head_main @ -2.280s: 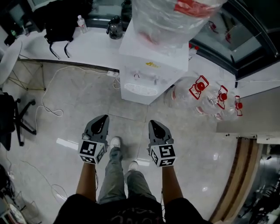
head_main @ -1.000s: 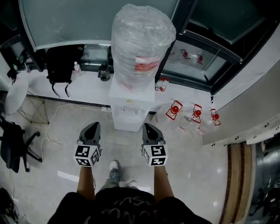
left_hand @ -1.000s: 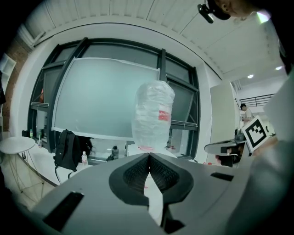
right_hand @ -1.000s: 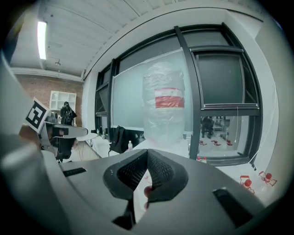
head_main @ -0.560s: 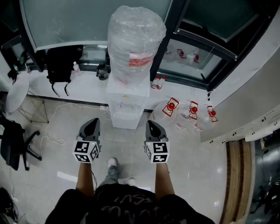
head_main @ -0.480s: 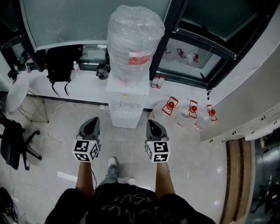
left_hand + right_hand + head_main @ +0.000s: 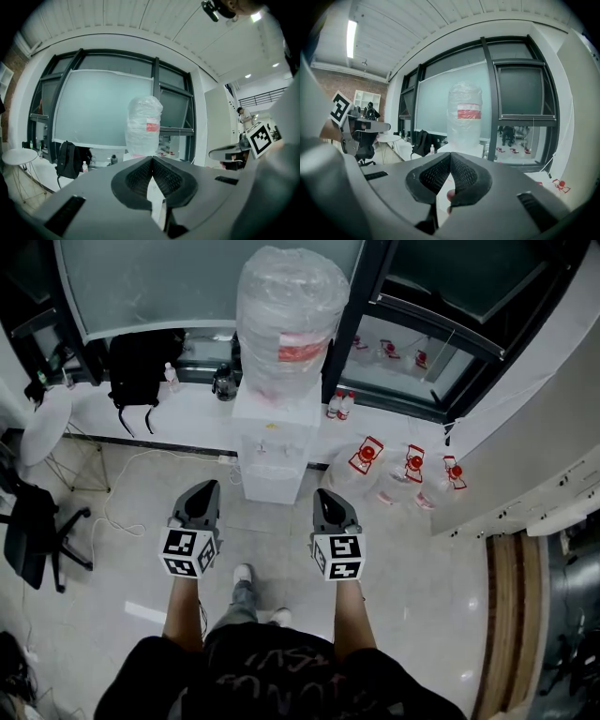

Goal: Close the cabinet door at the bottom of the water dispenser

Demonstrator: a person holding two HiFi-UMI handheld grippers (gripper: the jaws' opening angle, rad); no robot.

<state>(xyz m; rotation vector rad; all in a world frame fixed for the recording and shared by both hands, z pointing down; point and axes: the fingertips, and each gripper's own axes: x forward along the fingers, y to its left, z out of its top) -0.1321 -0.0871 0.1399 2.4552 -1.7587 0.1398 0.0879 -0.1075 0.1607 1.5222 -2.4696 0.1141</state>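
The white water dispenser (image 7: 272,442) stands against a low white ledge, topped by a big plastic-wrapped bottle (image 7: 291,306). From above I see only its top and a foreshortened front, and I cannot make out the bottom cabinet door. My left gripper (image 7: 207,487) and right gripper (image 7: 324,493) hover side by side in front of it, apart from it, both shut and holding nothing. In the left gripper view the jaws (image 7: 152,160) meet below the bottle (image 7: 144,124). The right gripper view shows its jaws (image 7: 450,155) closed under the bottle (image 7: 465,119).
Several empty bottles with red caps (image 7: 403,470) lie on the floor right of the dispenser. A black backpack (image 7: 139,362) rests on the ledge (image 7: 187,413). An office chair (image 7: 33,535), a round white table (image 7: 42,423) and a floor cable (image 7: 117,488) are at the left.
The head view has pulled back and up from the dispenser, so the whole bottle and window now show. Both grippers stay shut, side by side, farther from the dispenser.
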